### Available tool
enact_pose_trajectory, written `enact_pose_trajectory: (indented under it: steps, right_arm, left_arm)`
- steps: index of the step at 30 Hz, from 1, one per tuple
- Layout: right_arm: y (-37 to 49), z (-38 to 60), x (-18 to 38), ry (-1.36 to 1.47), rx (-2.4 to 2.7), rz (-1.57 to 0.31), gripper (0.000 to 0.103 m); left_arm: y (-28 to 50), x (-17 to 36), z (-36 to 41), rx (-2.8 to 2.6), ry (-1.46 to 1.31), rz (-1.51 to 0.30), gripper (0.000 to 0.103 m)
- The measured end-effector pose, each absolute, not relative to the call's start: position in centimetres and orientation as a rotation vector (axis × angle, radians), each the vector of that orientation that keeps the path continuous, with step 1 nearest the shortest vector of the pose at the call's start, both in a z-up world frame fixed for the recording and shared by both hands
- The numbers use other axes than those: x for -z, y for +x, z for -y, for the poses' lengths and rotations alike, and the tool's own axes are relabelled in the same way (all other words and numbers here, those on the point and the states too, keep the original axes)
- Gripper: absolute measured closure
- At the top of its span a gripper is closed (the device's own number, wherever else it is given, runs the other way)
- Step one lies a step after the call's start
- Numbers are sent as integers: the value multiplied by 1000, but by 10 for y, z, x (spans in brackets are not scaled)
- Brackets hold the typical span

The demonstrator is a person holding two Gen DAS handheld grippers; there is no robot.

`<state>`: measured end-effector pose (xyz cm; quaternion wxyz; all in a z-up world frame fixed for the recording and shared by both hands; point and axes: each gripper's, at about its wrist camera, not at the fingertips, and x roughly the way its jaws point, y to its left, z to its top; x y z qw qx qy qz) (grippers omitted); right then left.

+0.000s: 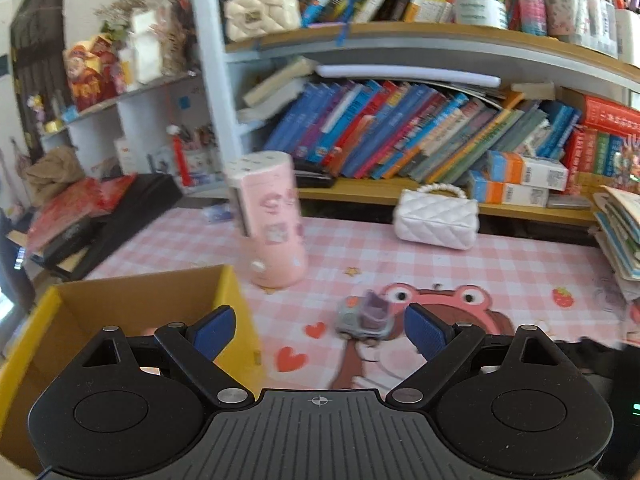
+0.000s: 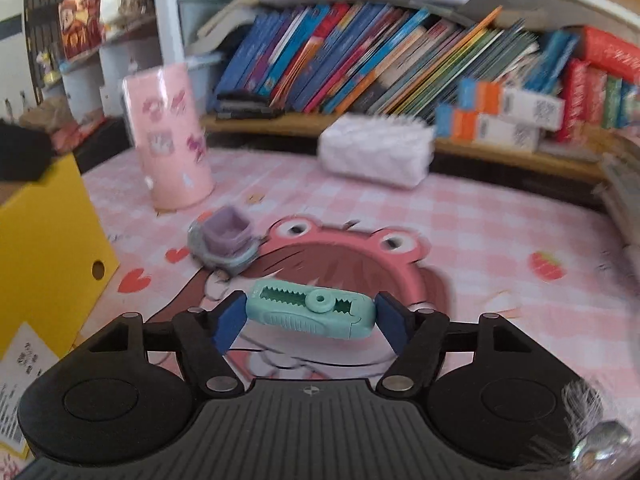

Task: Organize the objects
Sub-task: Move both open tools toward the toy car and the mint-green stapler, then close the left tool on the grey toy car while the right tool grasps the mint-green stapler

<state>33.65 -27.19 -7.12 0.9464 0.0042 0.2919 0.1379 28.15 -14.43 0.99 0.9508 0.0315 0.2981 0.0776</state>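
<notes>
My right gripper [image 2: 311, 315] is shut on a teal plastic slider tool [image 2: 296, 312] with a toothed slot and a round knob. It is held crosswise, with one blue pad at each end, just above the pink checked mat [image 2: 460, 216]. A small grey and purple toy car [image 2: 224, 240] lies on the mat ahead and to the left of it. My left gripper [image 1: 320, 330] is open and holds nothing. Its left finger is over the near right corner of the open yellow cardboard box [image 1: 236, 292], and the toy car [image 1: 364, 316] lies just beyond its right finger.
A tall pink cylinder [image 1: 272, 220] stands behind the box. Near the back edge of the mat lies a white quilted handbag [image 1: 436, 216]. Book-filled shelves [image 1: 400, 136] run along the back, and a stack of books [image 1: 620, 232] sits at the right edge. The yellow box [image 2: 48, 240] borders the mat on the left.
</notes>
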Motion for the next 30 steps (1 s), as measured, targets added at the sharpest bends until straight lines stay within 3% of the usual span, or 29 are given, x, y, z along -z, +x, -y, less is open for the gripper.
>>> enact_pose_trajectory:
  steps: [10,23,30]
  right_arm:
    - [283,343,45,3,-178,-605,35]
    - [265,362,41,39,-155,-641,35]
    - [265,361,40,41,-154,-650,35]
  left_arm:
    - [336,38,175,-79,47,-696,11]
    - [390,82,165,-137,16,-727,16]
    - [411,100,154,-181,0,-755,29]
